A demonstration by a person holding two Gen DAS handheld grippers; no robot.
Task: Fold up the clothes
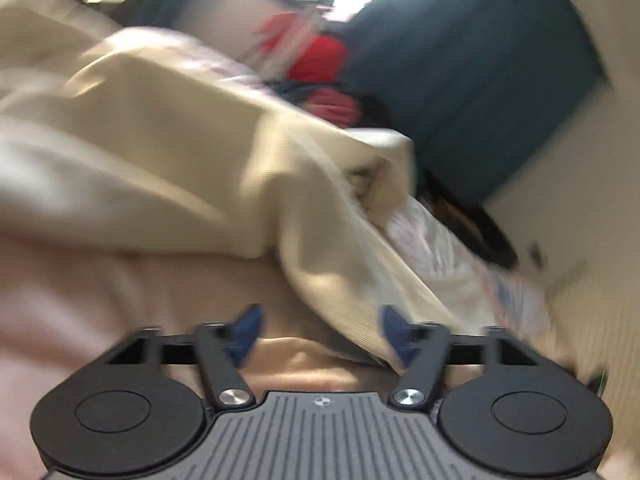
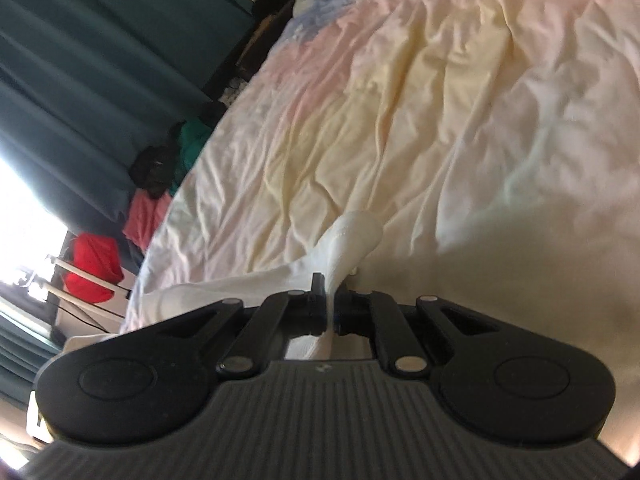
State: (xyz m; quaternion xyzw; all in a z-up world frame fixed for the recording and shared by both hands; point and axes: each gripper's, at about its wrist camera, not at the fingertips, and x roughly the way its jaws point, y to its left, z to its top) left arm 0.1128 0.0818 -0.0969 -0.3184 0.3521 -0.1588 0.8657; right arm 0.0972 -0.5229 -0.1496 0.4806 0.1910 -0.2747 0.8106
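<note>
In the left wrist view a beige garment (image 1: 168,152) lies crumpled on the bed, one fold running down toward my left gripper (image 1: 320,332). That gripper is open, its blue pads spread wide, and the fold's edge lies by the right pad (image 1: 394,330). The view is blurred. In the right wrist view my right gripper (image 2: 330,308) is shut on a white garment (image 2: 348,240), which is pinched between the jaws and trails over the bed to the left.
A pastel, wrinkled bedsheet (image 2: 440,120) covers the bed. Teal curtains (image 2: 80,80) hang beside it. Red (image 2: 92,264), pink and green clothes hang on a rack by a bright window. A red item (image 1: 316,60) and a dark band (image 1: 492,236) show in the left wrist view.
</note>
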